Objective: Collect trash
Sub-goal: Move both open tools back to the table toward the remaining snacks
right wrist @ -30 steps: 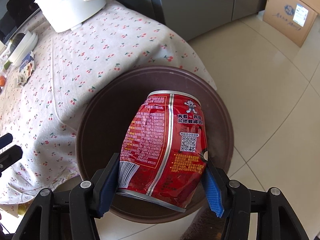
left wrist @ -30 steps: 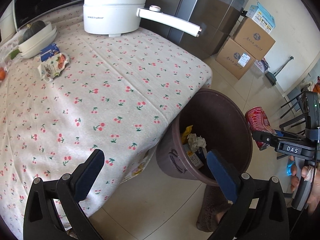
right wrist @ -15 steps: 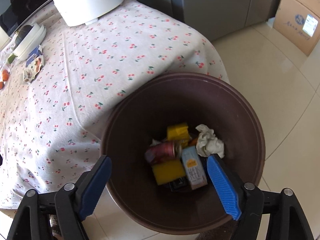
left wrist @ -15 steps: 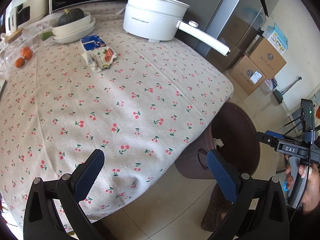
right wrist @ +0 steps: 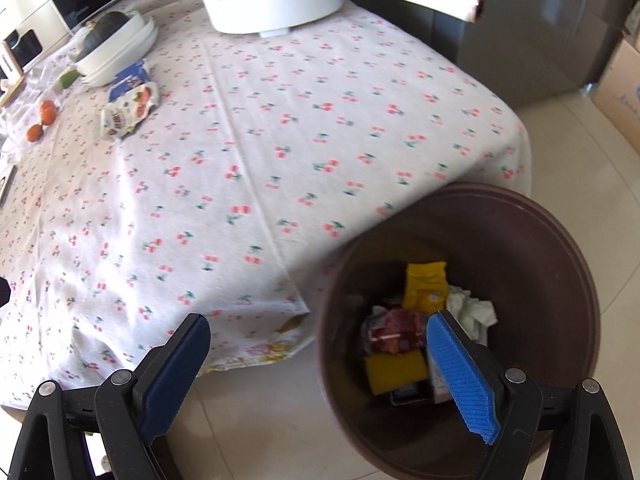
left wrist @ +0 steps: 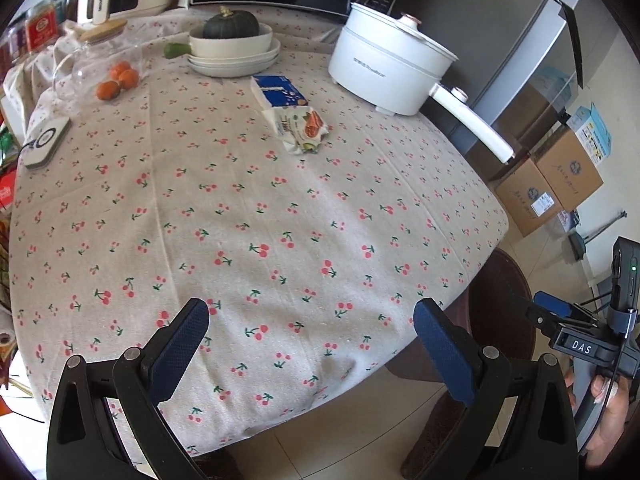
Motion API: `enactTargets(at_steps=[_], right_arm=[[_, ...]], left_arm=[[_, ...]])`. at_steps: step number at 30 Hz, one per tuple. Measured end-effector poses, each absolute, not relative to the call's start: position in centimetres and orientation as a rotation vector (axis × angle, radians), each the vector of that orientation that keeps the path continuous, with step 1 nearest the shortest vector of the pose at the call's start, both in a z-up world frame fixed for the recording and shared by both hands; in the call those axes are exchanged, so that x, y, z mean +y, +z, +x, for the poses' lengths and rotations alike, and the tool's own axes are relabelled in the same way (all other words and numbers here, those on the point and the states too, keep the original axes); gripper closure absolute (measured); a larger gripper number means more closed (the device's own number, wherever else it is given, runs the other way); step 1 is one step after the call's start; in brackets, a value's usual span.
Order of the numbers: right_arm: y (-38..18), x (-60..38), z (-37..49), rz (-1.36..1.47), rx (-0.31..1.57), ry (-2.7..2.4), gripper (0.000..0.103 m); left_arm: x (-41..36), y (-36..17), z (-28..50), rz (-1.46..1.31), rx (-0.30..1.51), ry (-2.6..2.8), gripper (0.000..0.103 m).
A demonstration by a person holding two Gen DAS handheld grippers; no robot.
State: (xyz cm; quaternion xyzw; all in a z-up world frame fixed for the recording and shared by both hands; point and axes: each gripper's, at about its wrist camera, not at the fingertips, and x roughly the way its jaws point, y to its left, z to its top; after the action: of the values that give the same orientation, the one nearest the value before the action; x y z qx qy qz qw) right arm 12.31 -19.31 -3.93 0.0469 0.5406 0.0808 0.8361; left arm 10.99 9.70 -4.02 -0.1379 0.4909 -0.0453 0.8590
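A brown trash bin (right wrist: 560, 248) stands on the floor by the table's corner; its rim (left wrist: 516, 300) shows in the left wrist view too. Inside lie a crushed red can (right wrist: 394, 330), yellow pieces (right wrist: 424, 284) and crumpled paper (right wrist: 472, 308). On the cherry-print tablecloth (left wrist: 260, 220) lie a crumpled snack wrapper (left wrist: 302, 128) and a blue-white carton (left wrist: 278, 90); both show in the right wrist view, wrapper (right wrist: 128, 114). My left gripper (left wrist: 312, 340) is open and empty over the table's near edge. My right gripper (right wrist: 320, 364) is open and empty beside the bin's rim.
A white electric pot (left wrist: 390, 64) with a long handle stands at the table's back right. Stacked bowls with a dark squash (left wrist: 232, 38), oranges (left wrist: 116, 82), a glass jar (left wrist: 96, 60) and a small white device (left wrist: 44, 142) sit at the back left. Cardboard boxes (left wrist: 548, 188) stand on the floor.
My right gripper opened and the red can dropped into the bin. The right gripper then shifted left off the bin. My left gripper swung from the bin toward the table.
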Motion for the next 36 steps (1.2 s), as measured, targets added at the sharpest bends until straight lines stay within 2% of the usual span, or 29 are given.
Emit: enactTargets(at_steps=[16,36], right_arm=[[-3.8,-9.9,15.1,0.041,1.084,0.261,0.011],[-5.2,-0.9,27.9,0.042,1.056,0.334,0.011]], left_arm=[[17.9,-4.4,10.8,-0.285,0.99,0.085,0.0],[22.7,-5.3,12.2,-0.284,0.963,0.167,0.0]])
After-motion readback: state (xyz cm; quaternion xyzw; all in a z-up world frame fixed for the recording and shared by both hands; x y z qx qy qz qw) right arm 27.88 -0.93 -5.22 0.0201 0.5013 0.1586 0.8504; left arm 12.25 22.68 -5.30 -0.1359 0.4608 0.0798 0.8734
